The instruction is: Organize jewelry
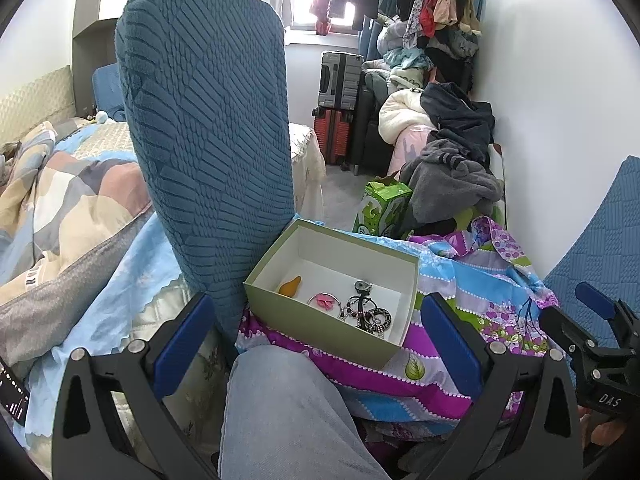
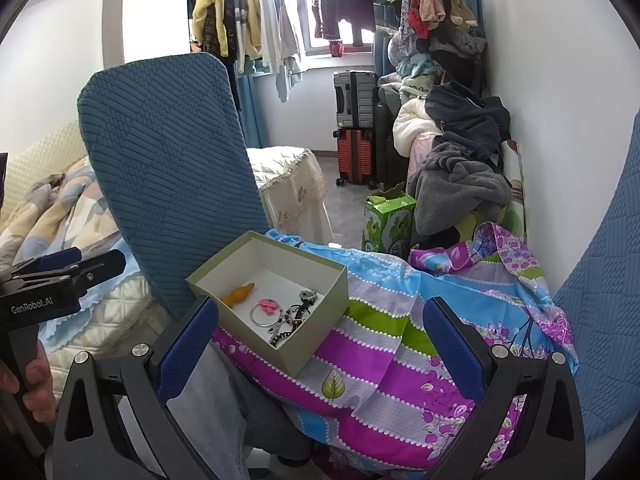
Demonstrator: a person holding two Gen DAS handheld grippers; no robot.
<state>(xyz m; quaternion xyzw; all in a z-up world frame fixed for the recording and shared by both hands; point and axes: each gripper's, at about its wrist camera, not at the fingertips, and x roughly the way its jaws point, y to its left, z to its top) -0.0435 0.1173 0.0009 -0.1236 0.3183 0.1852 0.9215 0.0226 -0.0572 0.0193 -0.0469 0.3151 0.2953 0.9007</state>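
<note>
A pale green box (image 1: 320, 328) (image 2: 288, 354) with a white inside rests on a bright patterned cloth (image 1: 440, 376) (image 2: 400, 360). Inside lie an orange piece (image 1: 290, 286) (image 2: 239, 293), a silver ring with a pink charm (image 1: 325, 300) (image 2: 265, 309) and a tangle of dark beaded jewelry (image 1: 370, 314) (image 2: 294, 318). My left gripper (image 1: 318, 340) is open, its blue pads either side of the box, held short of it. My right gripper (image 2: 320, 340) is open too, with the box toward its left pad. Nothing is between either pair of fingers.
A tall blue chair back (image 1: 208, 140) (image 2: 172, 168) stands just left of the box. A person's jeans-clad leg (image 1: 288, 420) lies below it. A bed (image 1: 60, 208), a green carton (image 1: 384, 206), piled clothes (image 1: 452, 160) and suitcases (image 1: 340, 112) fill the room behind.
</note>
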